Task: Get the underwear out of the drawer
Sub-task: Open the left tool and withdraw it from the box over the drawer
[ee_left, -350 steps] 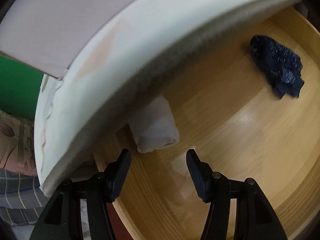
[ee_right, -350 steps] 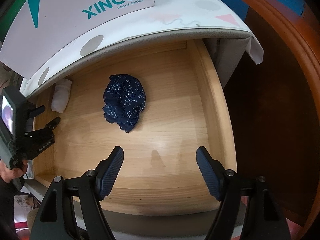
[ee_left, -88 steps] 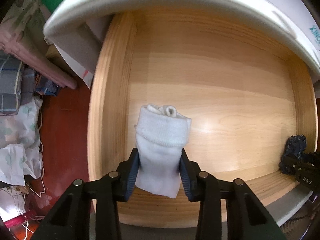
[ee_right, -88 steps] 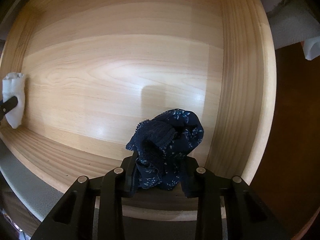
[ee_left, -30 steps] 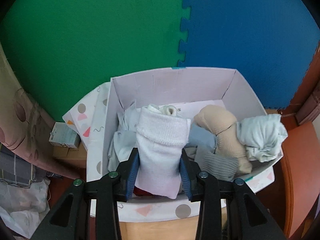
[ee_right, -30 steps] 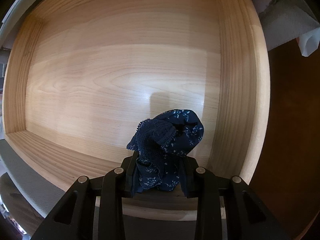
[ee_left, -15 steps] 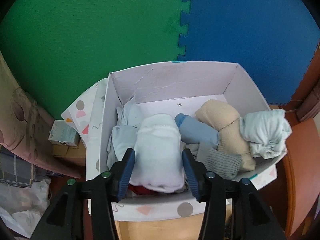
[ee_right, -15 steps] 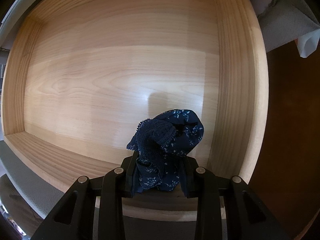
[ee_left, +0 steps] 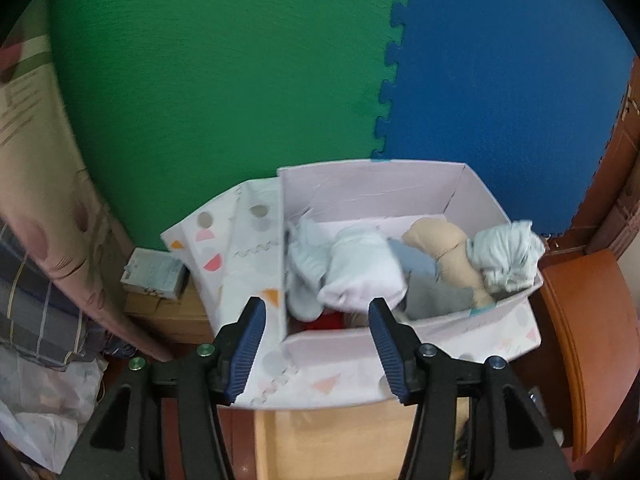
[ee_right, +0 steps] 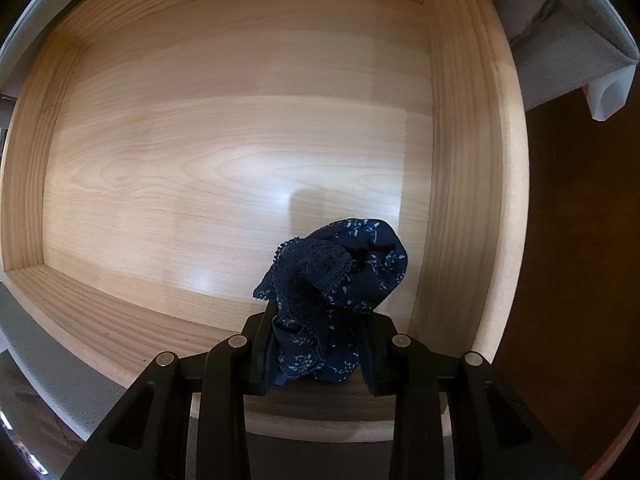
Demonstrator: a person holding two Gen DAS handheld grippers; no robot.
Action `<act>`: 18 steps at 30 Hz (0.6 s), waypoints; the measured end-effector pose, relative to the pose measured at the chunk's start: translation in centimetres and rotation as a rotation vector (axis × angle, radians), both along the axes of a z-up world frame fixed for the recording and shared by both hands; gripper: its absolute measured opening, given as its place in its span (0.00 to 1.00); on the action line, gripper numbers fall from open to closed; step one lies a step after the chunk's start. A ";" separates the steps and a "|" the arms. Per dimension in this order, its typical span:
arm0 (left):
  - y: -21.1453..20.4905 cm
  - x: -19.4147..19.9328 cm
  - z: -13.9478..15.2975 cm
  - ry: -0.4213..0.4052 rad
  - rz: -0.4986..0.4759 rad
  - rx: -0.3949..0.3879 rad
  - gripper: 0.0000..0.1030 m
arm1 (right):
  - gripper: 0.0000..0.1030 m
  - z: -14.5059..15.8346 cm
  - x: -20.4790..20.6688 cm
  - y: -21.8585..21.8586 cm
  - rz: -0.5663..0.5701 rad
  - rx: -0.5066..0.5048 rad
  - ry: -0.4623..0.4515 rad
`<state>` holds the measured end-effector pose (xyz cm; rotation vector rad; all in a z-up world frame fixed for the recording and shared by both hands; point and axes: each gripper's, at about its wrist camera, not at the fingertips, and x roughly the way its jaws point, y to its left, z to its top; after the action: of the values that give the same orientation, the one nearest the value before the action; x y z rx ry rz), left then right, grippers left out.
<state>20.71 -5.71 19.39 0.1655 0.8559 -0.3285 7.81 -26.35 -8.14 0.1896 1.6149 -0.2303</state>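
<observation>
White roll (ee_left: 362, 268) now beyond L gripper (ee_left: 316, 344)

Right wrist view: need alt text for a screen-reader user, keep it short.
The right gripper, pointing down, is shut on a bunched navy underwear with a pale floral print and lace edge, held above a light wooden drawer. Nothing else lies on the drawer floor that shows; dark wood furniture fills the right edge.

Soft indoor light, drawer-floor (ee_right: 240, 168) glare, motion blur, fisheye-dark corners.
</observation>
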 end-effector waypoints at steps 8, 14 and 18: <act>3.5 -5.6 -5.8 -0.005 0.049 0.110 0.54 | 0.28 0.6 -0.3 0.8 0.014 -0.013 -0.028; 3.0 -9.3 -11.7 0.070 0.031 0.148 0.54 | 0.28 1.1 -0.9 1.8 0.019 -0.041 -0.041; 2.6 -10.9 -14.5 0.107 0.046 0.115 0.54 | 0.28 1.7 -1.5 2.2 0.016 -0.038 -0.073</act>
<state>9.82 -3.07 4.84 0.2364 0.9834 -0.2462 6.32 -24.17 -6.48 0.1539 1.5377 -0.2393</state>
